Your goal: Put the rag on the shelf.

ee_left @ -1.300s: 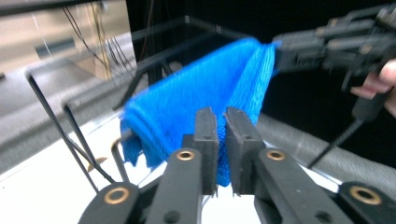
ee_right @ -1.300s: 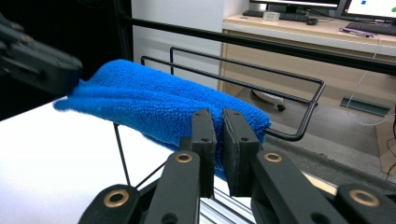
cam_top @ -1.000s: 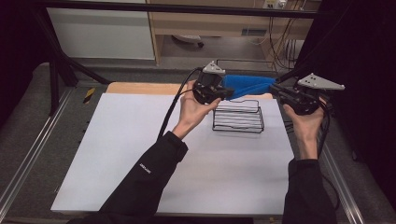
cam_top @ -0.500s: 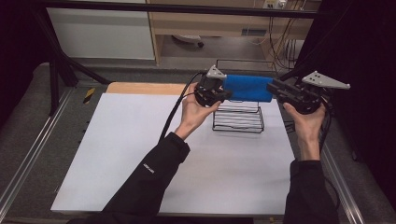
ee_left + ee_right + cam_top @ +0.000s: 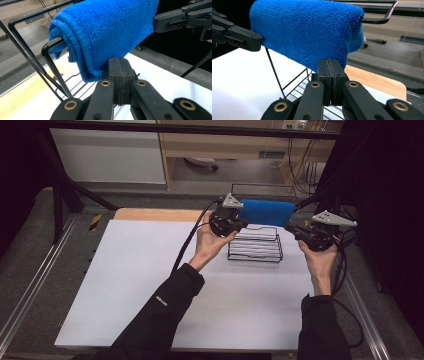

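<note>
A blue towel (image 5: 267, 212) hangs folded over the top bar of a black wire rack (image 5: 255, 251). My left gripper (image 5: 245, 223) is shut at the towel's left lower corner. My right gripper (image 5: 288, 226) is shut at its right lower corner; its jaws have just been closing. In the left gripper view the towel (image 5: 105, 32) drapes over the rack bar (image 5: 53, 67), and its hem meets the tips of my closed left gripper (image 5: 119, 62). In the right gripper view the towel (image 5: 307, 32) reaches down to my closed right gripper (image 5: 329, 62).
The rack stands at the back right of a white tabletop (image 5: 150, 290), with a wooden strip (image 5: 155, 214) behind it. Metal rails run along both sides. Cables (image 5: 345, 265) trail at the right edge. A cabinet (image 5: 110, 155) stands beyond the table.
The towel went from lying rumpled behind the rack to stretched between both grippers over the top bar. My right hand has sunk a little; the left barely moved.
</note>
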A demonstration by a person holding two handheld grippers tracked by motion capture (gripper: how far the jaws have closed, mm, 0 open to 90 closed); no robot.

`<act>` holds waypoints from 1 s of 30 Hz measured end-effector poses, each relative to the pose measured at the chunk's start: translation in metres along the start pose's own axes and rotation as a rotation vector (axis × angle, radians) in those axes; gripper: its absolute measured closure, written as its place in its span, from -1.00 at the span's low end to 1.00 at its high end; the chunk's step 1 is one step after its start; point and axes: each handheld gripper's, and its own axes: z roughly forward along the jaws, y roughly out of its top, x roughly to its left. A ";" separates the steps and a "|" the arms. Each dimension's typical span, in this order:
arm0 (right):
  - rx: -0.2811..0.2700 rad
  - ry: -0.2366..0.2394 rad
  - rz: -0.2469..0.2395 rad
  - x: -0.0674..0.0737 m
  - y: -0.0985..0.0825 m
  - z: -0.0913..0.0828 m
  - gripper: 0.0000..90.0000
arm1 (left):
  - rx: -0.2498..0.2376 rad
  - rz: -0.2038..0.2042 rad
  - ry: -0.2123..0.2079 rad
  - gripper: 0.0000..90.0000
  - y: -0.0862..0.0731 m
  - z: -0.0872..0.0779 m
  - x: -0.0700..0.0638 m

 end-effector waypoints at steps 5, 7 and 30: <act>-0.016 0.005 -0.015 0.003 0.001 -0.005 0.91 | 0.000 0.000 -0.004 1.00 -0.003 -0.003 0.001; -0.030 0.011 -0.027 0.007 0.004 -0.010 0.87 | 0.001 -0.002 -0.007 0.94 -0.004 -0.008 0.001; -0.038 0.053 0.049 0.045 0.002 -0.030 -0.44 | 0.055 -0.061 0.062 -0.17 -0.072 -0.092 0.022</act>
